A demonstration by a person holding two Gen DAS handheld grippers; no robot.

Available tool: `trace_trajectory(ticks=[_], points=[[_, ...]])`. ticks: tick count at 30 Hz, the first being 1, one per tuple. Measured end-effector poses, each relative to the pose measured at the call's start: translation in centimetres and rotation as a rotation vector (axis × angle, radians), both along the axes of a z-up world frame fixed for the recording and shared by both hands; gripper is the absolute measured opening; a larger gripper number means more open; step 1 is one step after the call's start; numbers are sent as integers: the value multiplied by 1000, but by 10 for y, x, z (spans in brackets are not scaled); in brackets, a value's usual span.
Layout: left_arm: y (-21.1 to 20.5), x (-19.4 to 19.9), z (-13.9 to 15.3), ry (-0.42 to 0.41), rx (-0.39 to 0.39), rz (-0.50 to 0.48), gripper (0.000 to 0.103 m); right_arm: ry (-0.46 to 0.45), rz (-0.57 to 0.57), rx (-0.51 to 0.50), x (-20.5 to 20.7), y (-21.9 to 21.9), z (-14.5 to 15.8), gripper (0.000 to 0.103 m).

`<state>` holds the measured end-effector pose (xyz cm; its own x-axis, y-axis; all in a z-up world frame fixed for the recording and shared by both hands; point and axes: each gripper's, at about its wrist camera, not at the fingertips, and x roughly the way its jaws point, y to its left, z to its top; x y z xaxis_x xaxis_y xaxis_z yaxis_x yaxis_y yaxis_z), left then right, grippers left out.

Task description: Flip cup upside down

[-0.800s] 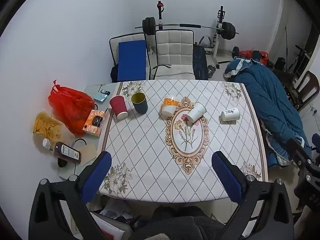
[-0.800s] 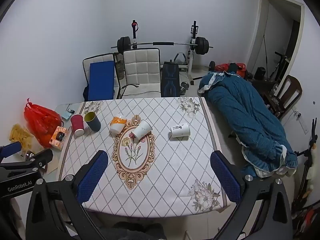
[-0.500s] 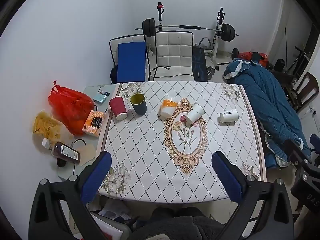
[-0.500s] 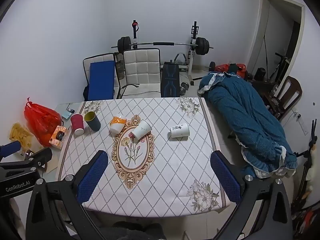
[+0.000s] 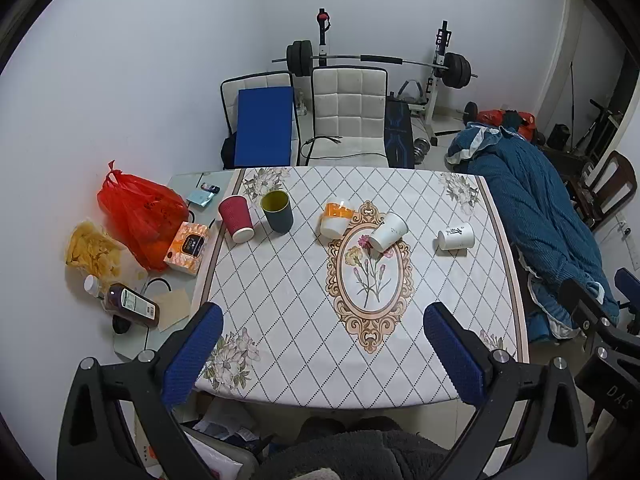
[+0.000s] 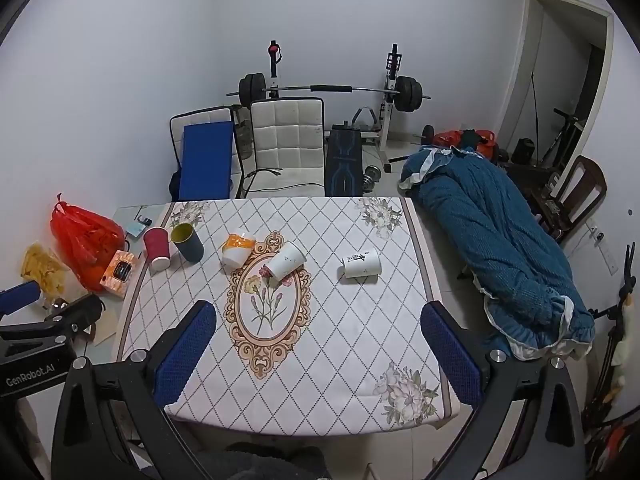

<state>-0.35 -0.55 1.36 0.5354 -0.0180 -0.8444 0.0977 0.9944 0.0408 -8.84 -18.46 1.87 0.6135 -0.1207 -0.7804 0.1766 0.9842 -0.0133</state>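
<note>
Several cups stand in a row across the far half of the table [image 5: 304, 304]. A red paper cup [image 5: 236, 218] sits mouth down at the left, and beside it a dark green cup [image 5: 277, 211] stands upright. An orange-and-white cup [image 5: 336, 219] and a plain white cup [image 5: 387, 231] sit tilted near the middle. A white printed cup [image 5: 456, 236] lies on its side at the right. The same cups show in the right wrist view, red [image 6: 156, 247] through printed [image 6: 361, 263]. My left gripper [image 5: 320, 356] and right gripper [image 6: 318, 354] are open and empty, high above the near table edge.
A red bag [image 5: 138, 210], an orange box [image 5: 188, 243], a bottle [image 5: 130, 304] and snacks lie on a low glass surface left of the table. Two chairs [image 5: 348, 116] and a barbell rack stand behind. A blue quilt [image 5: 532, 216] lies at the right.
Both views have drawn back and up slightly; the table sits a little farther away. No cup has moved and both grippers remain open.
</note>
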Motion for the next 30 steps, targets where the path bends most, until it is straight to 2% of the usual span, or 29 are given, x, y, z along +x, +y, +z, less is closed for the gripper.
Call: trace_trajectory(ticks=[30], points=[[-3, 2, 1, -14, -8, -9, 103, -12, 12, -8, 7, 5, 10, 103]])
